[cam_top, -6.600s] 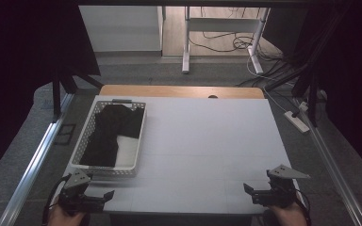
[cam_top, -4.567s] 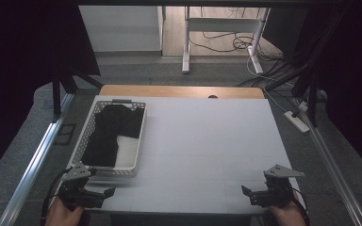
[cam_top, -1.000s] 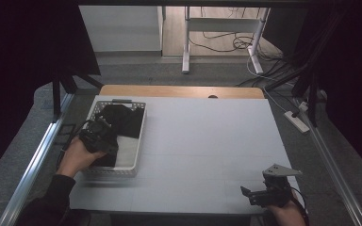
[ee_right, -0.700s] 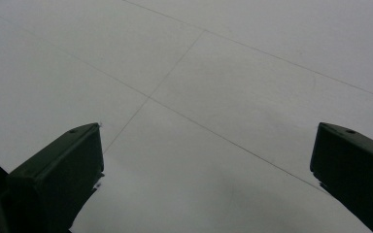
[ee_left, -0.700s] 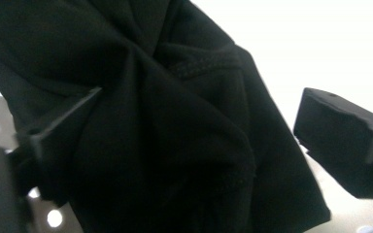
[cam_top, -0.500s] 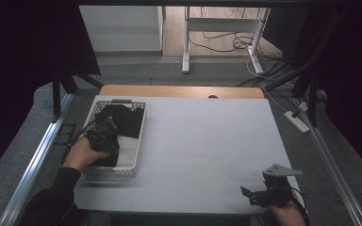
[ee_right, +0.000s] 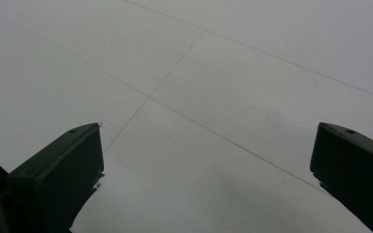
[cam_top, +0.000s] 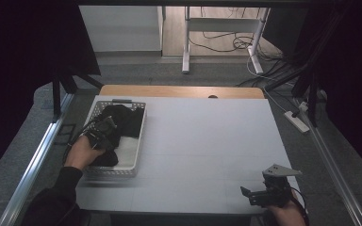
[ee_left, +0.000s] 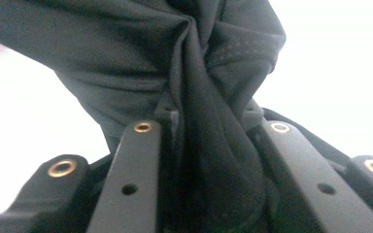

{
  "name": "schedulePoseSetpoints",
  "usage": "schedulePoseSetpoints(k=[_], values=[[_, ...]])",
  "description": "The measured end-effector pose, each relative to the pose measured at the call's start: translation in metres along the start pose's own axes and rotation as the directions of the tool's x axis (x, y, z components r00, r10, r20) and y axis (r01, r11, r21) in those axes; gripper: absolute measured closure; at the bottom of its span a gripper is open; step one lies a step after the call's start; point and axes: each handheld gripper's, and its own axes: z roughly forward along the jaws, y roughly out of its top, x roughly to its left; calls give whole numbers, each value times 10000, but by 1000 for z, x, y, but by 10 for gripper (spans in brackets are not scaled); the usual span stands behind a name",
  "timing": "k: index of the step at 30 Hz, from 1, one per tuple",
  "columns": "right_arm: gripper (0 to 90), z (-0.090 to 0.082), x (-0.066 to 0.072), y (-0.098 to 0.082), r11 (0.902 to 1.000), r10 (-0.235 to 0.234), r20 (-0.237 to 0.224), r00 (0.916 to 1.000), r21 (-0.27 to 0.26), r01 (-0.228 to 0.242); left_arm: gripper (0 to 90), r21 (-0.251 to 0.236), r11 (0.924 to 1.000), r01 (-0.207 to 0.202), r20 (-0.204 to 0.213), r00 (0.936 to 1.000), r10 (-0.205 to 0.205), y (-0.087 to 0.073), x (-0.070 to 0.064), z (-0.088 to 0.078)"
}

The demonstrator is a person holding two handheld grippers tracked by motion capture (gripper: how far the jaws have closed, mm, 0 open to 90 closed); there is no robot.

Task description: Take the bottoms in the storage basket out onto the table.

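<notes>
White basket, table's left side: holds black cloth, dark, soft, creased, with a stitched hem.
Your left gripper, inside the basket: jaws pinched on a twisted fold of that cloth.
Your right gripper, well right of the basket, near edge: jaws spread wide over bare white tabletop.
</notes>
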Motion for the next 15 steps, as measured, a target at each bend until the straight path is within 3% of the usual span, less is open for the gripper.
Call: schedulePoseSetpoints(k=[3,7,11,15], values=[[0,0,0,0,10000,28,7,10000,-1,-28,744,-465,9989,-26,209,9998,36,-3,2,-5],[0,0,0,0,10000,39,4,10000,1,-39,748,-1130,9935,-141,166,9997,161,-6,4,-18],[0,0,0,0,10000,33,11,10000,-2,-33,749,-1984,9801,-80,524,9985,187,-7,7,-35],[0,0,0,0,10000,32,11,10000,0,-32,748,-2613,9653,-17,589,9981,177,-4,10,-48]])
